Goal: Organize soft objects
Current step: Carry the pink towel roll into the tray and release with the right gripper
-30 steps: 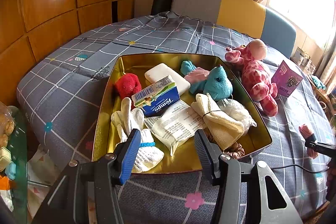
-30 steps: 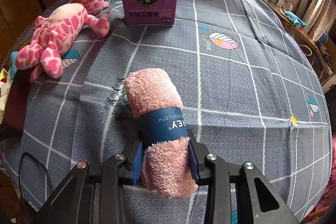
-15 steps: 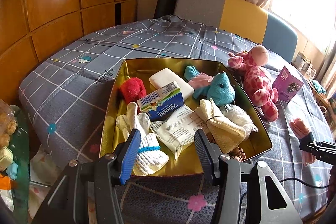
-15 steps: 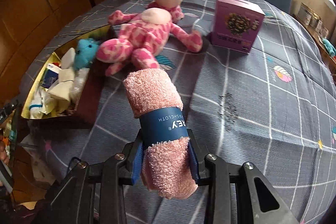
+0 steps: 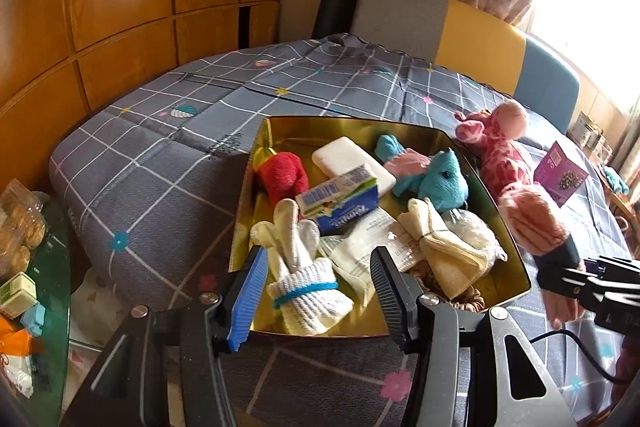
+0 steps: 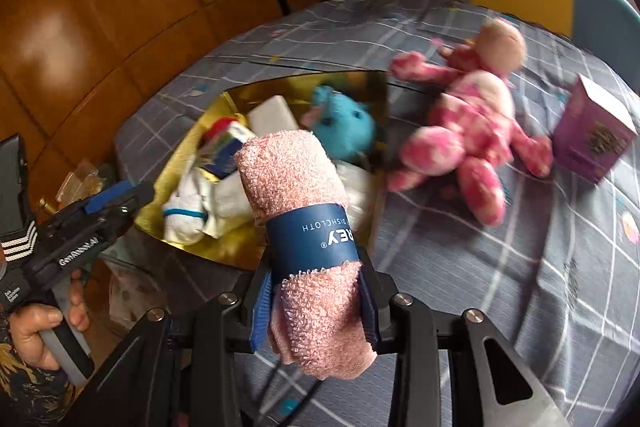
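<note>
My right gripper (image 6: 316, 307) is shut on a rolled pink dishcloth (image 6: 296, 183) with a dark blue band, held in the air beside the gold tray (image 6: 180, 163). In the left wrist view the dishcloth (image 5: 532, 223) hangs at the tray's right rim (image 5: 508, 223). My left gripper (image 5: 316, 291) is open and empty at the tray's near edge, over a white glove bundle (image 5: 304, 287). The tray holds a teal plush (image 5: 444, 179), a red plush (image 5: 284, 175), a tissue pack (image 5: 344, 203) and cloth bundles. A pink giraffe plush (image 6: 468, 123) lies on the tablecloth right of the tray.
A purple box (image 6: 592, 131) stands right of the giraffe. A glass side table (image 5: 36, 267) with snacks stands at the left. Wooden wall panels (image 5: 120, 7) rise behind, and chairs (image 5: 472, 35) stand at the table's far side.
My right gripper has swung left with the dishcloth, from beside the giraffe to the tray's right rim. My left gripper has edged a little closer to the tray.
</note>
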